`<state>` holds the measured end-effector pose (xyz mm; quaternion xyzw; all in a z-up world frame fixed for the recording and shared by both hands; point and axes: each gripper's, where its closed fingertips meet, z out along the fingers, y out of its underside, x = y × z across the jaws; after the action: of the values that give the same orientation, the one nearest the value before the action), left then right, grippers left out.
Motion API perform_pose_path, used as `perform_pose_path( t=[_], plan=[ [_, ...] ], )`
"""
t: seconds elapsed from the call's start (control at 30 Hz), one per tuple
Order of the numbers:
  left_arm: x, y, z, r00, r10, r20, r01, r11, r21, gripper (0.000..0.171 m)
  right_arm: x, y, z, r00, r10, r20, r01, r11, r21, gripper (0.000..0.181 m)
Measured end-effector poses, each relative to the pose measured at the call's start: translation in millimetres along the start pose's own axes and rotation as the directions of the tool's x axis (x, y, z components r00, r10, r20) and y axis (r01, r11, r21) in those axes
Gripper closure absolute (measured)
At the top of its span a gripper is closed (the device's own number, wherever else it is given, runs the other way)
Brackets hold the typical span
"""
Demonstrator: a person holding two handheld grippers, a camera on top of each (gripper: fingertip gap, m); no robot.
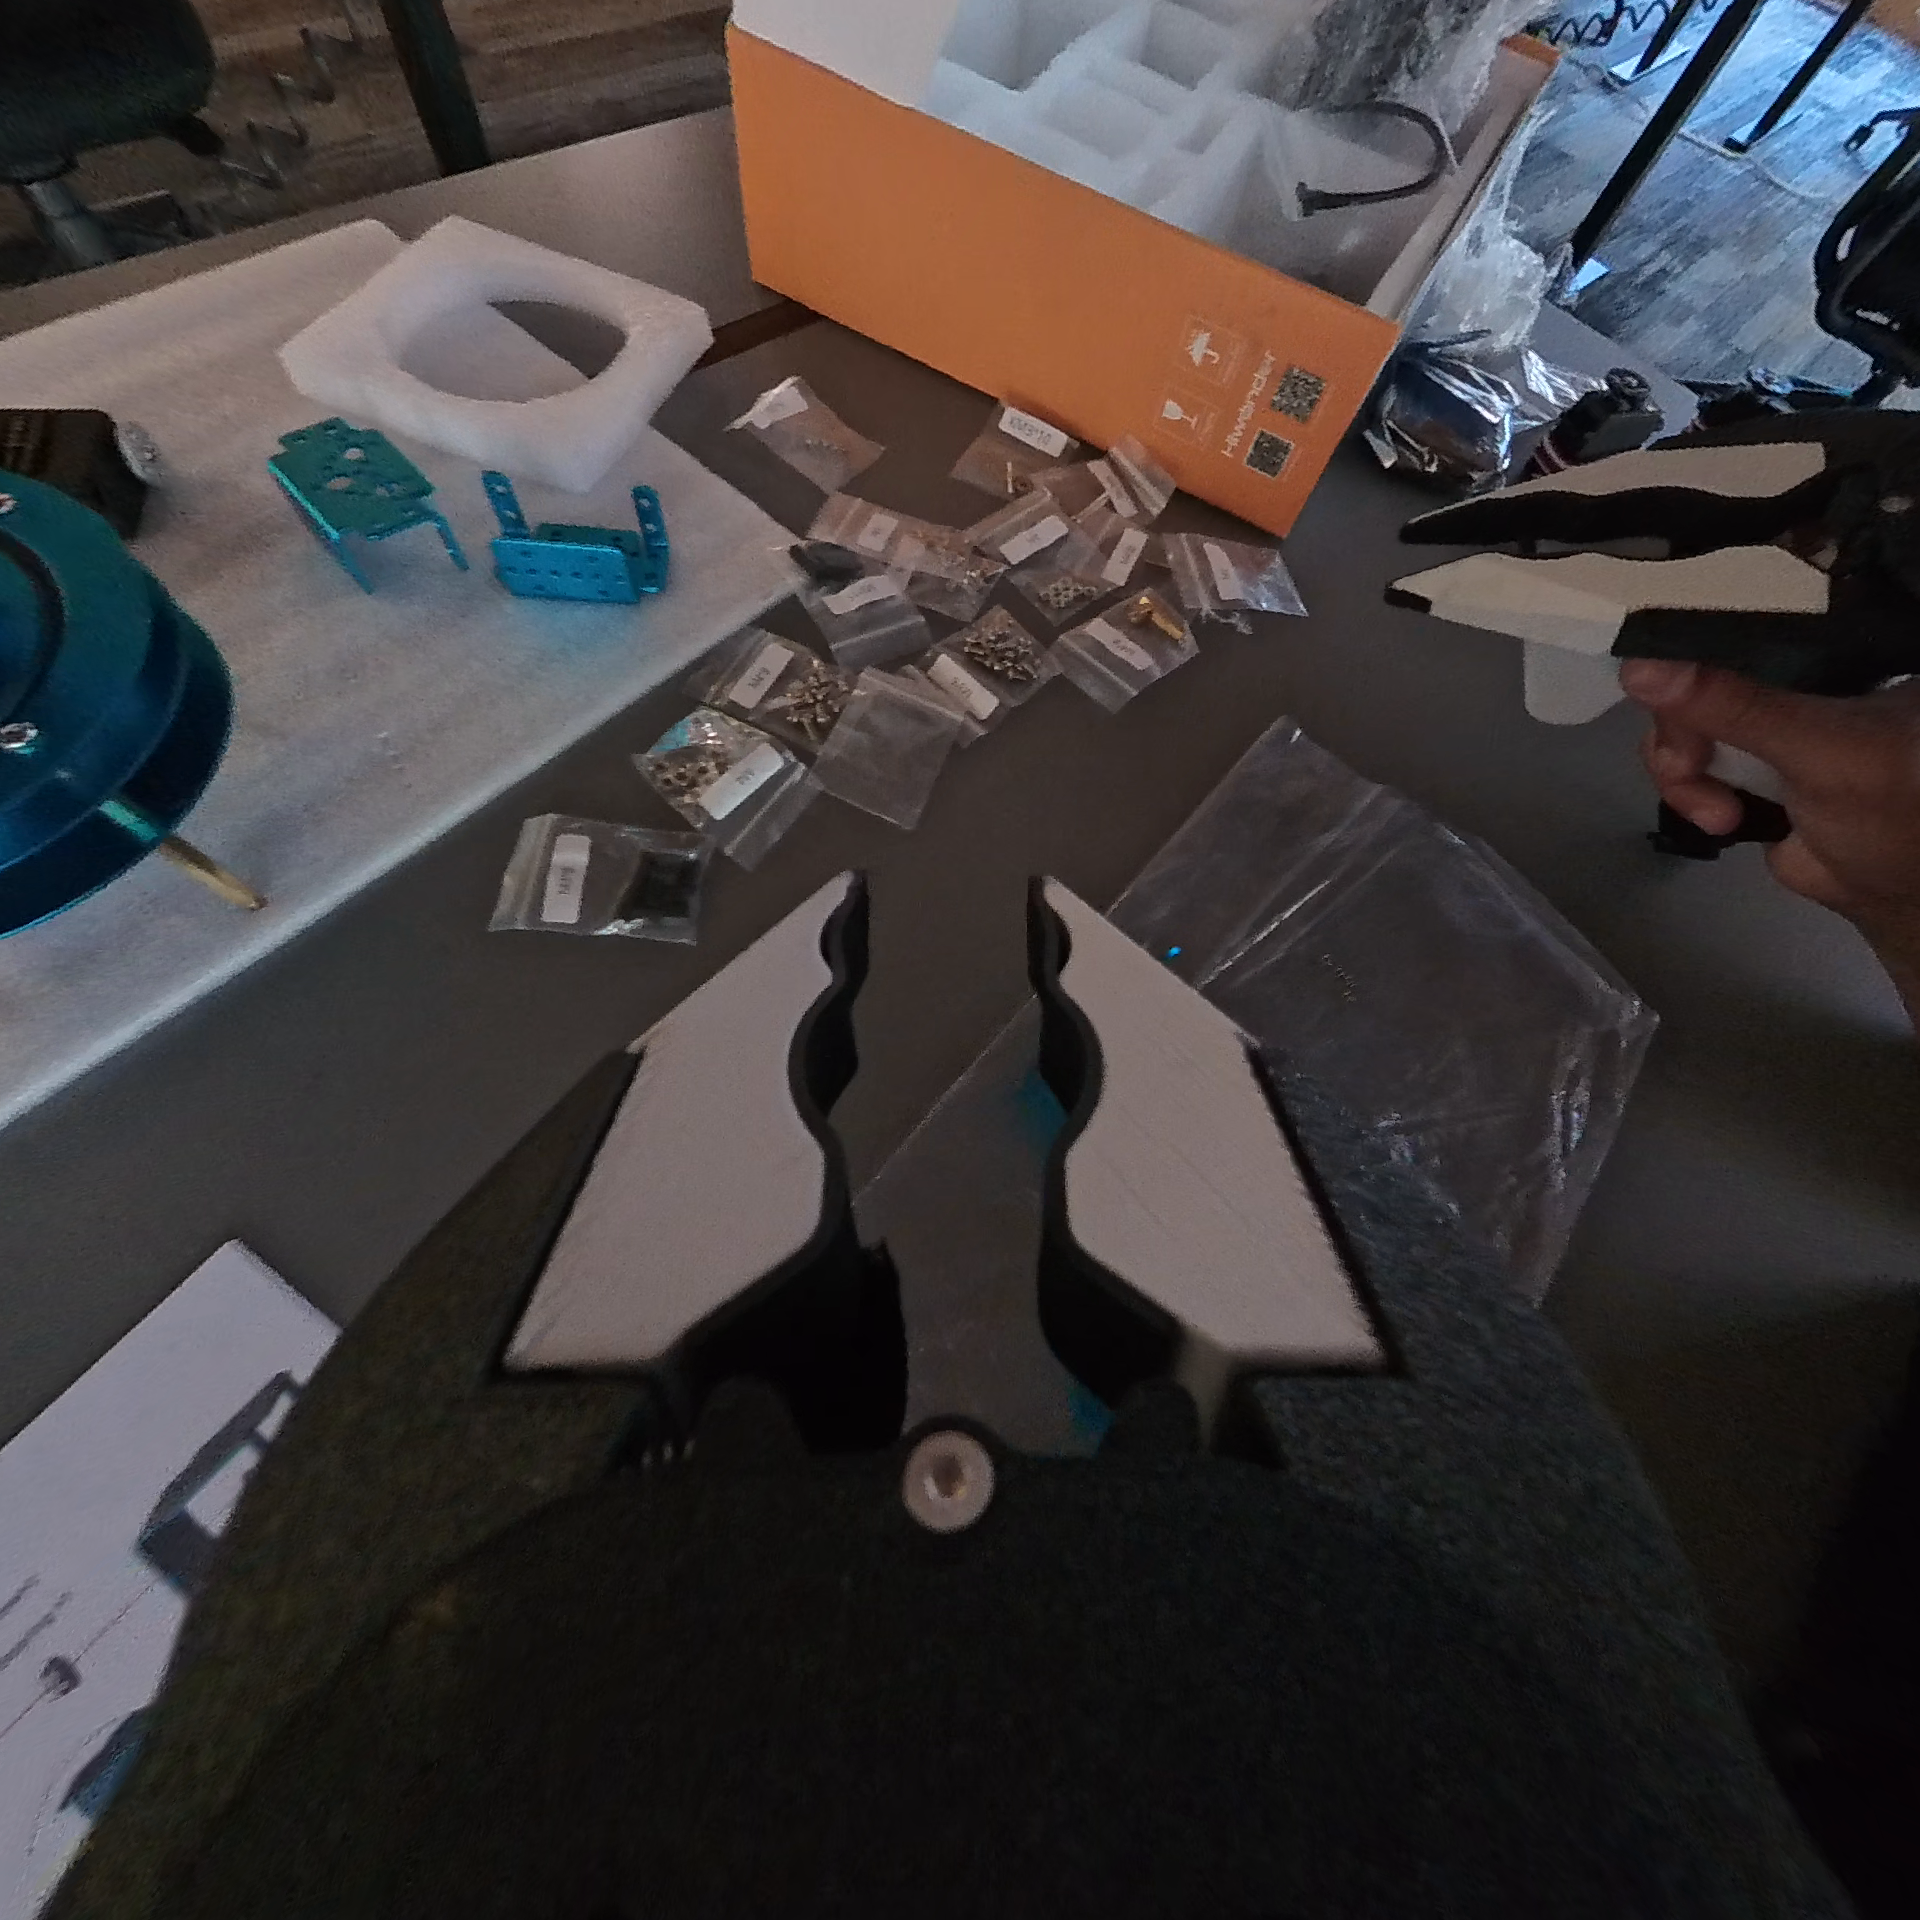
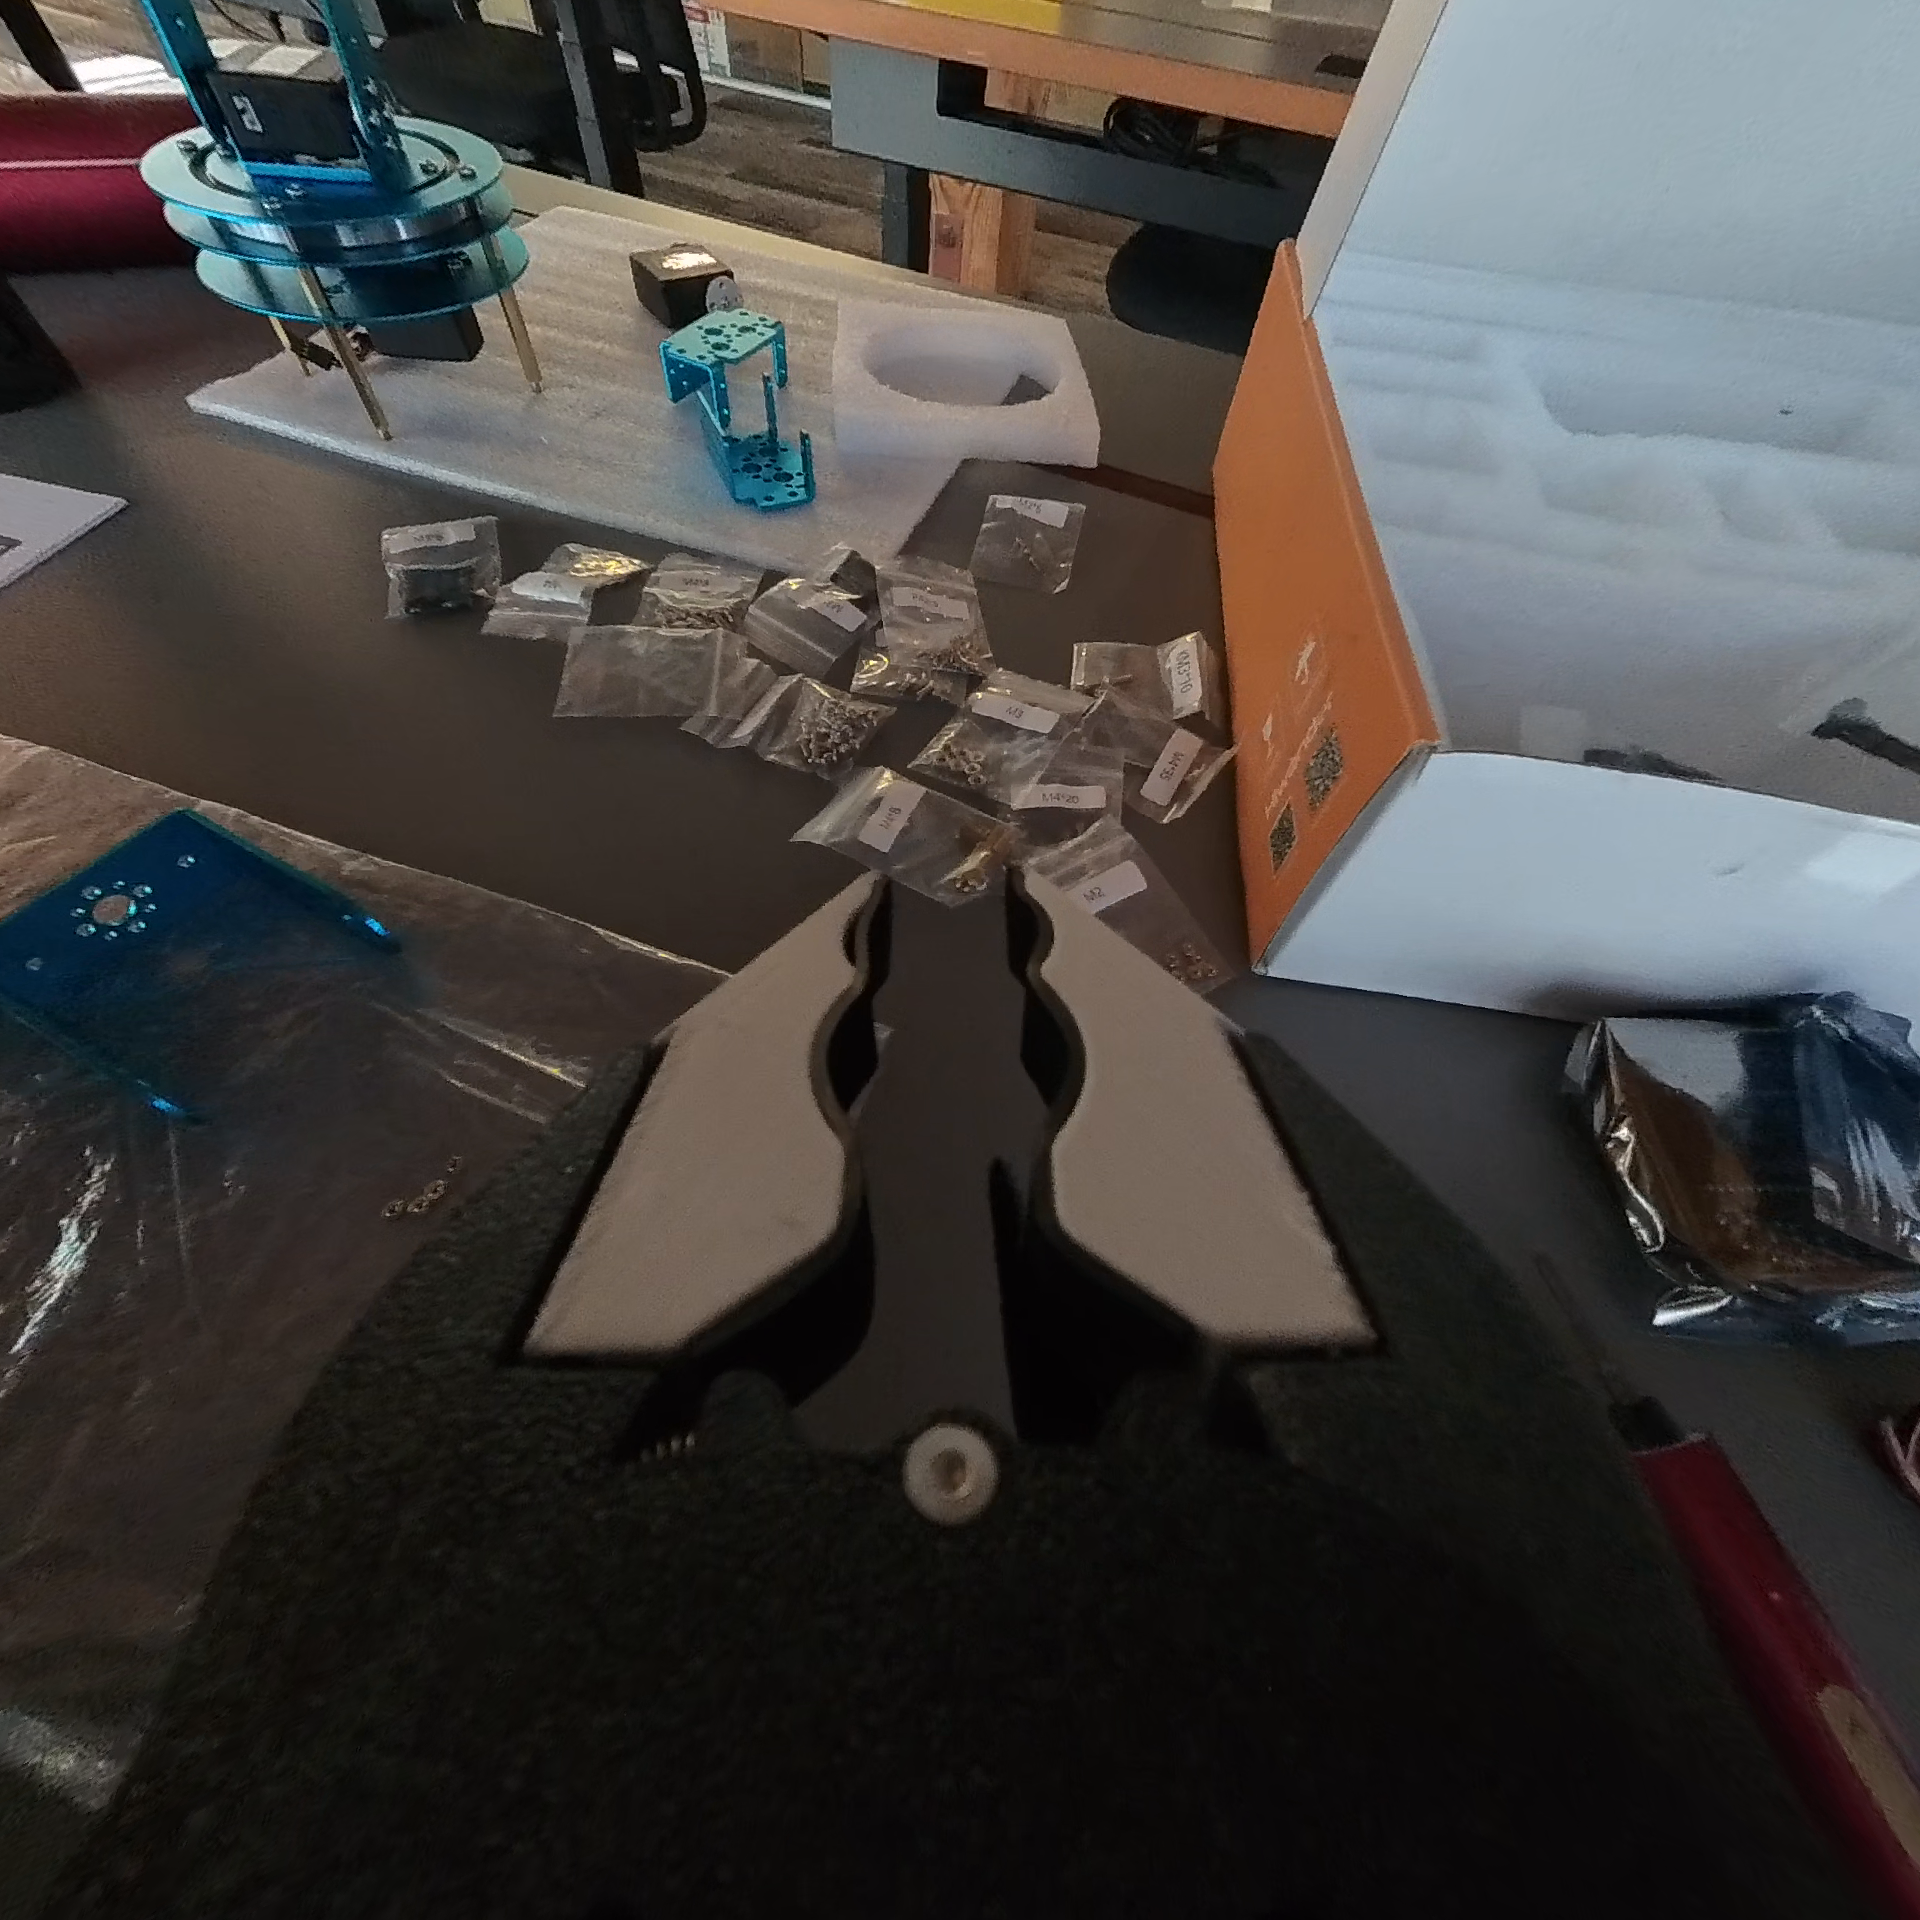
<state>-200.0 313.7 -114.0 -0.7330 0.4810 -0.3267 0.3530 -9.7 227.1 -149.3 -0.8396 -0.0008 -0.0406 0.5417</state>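
A dark grey table (image 1: 1351, 644) carries a white foam sheet (image 1: 343, 675), a scatter of small clear hardware bags (image 2: 831, 675) and an open orange-sided box (image 1: 1039, 270); desks and chair legs stand behind. The left gripper (image 1: 945, 894) hovers with fingers spread and empty beside a large clear bag (image 1: 1403, 987). The right gripper (image 2: 948, 888), fingers likewise apart and empty, hangs over the nearest hardware bags.

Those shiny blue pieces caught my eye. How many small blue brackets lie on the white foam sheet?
2: a teal bracket and a blue bracket side by side near the foam ring; none seems hidden.
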Motion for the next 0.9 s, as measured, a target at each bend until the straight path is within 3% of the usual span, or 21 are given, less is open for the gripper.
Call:
perform_pose_path(
  t=[0.63, 0.9],
  plan=[
    [-28, 15, -15, 0.996, -0.053, 0.071, 0.052, 0.999, 0.011, 0.142, -4, 7, 7, 1.0, -0.011, 0.016, 0.012, 0.999, -0.035, 0.161],
    [-23, 5, -7, 0.998, -0.058, 0.016, 0.058, 0.998, 0.018, 0.142, -5, 8, 7, 1.0, -0.024, 0.016, 0.025, 0.999, -0.041, 0.161]
  ],
)
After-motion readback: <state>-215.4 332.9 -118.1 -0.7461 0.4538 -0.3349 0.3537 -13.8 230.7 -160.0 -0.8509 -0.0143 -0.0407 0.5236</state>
